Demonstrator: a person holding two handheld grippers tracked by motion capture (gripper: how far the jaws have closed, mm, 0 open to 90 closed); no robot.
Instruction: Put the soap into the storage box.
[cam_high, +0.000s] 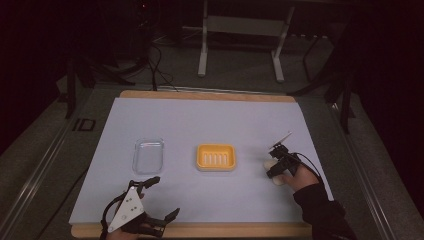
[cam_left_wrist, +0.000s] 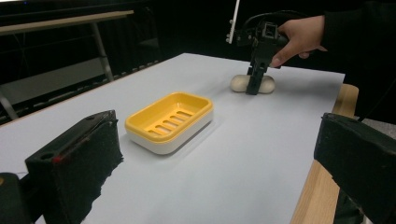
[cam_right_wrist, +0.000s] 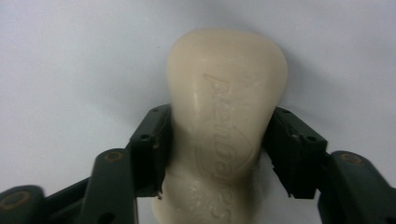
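A cream soap bar (cam_right_wrist: 226, 74) with an embossed word lies on the pale table sheet at the right (cam_high: 270, 163). My right gripper (cam_right_wrist: 219, 140) points down over it, both pads pressed against its narrow waist. From the left gripper view that gripper (cam_left_wrist: 253, 88) stands upright on the soap bar (cam_left_wrist: 238, 83), held by a hand in a dark sleeve. A yellow soap dish (cam_high: 215, 156) with a slotted insert sits mid-table, empty (cam_left_wrist: 170, 119). My left gripper (cam_high: 162, 197) rests near the front left edge, jaws wide apart with nothing between them.
A clear plastic lid or tray (cam_high: 148, 155) lies left of the soap dish. The pale sheet covers a wooden board (cam_high: 200, 230) whose edge shows at front and back. Table legs and cables stand in the dark behind the table.
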